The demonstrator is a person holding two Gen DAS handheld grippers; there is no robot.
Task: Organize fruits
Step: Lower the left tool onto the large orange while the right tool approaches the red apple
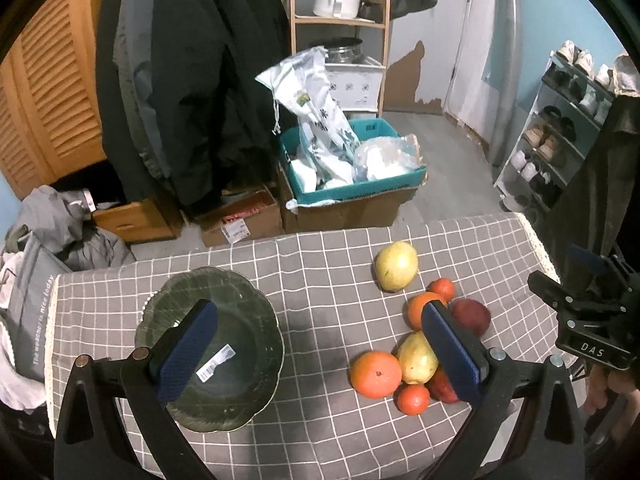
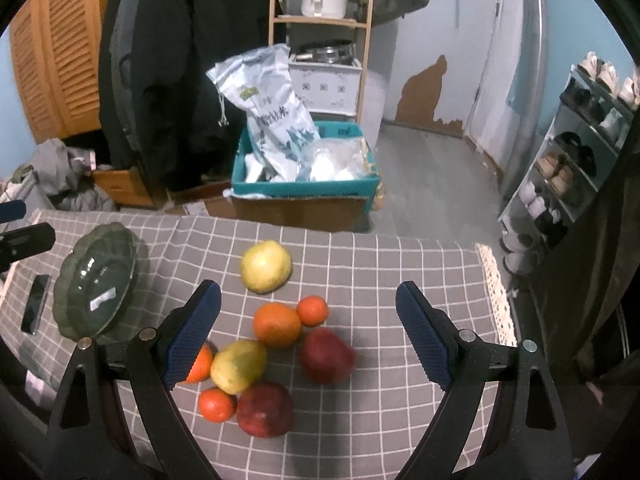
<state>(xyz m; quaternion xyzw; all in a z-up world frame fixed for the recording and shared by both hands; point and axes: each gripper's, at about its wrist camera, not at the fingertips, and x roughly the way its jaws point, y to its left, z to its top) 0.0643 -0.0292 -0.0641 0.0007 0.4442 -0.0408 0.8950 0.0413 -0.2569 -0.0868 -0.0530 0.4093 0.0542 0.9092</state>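
A dark green scalloped plate [image 1: 224, 404] [image 2: 80, 304] with a white label sits empty on the left of the checked tablecloth. A cluster of fruit lies to its right: oranges [image 1: 375, 374] [image 2: 277, 325], small tangerines [image 2: 312, 311], red apples [image 2: 327, 356] [image 2: 265, 410], a yellow-green mango [image 1: 416, 357] [image 2: 239, 367]. A round yellow fruit [image 1: 396, 266] [image 2: 266, 267] lies apart behind. My left gripper [image 1: 320, 344] is open above the cloth between plate and fruit. My right gripper [image 2: 308, 332] is open above the cluster, holding nothing.
A black phone [image 2: 35, 309] lies left of the plate. The tablecloth's lace edge [image 2: 494, 280] marks the table's right side. Beyond the far edge stand a teal box [image 1: 360, 184] with bags, cardboard boxes and hanging coats. A shoe rack [image 2: 576, 160] stands on the right.
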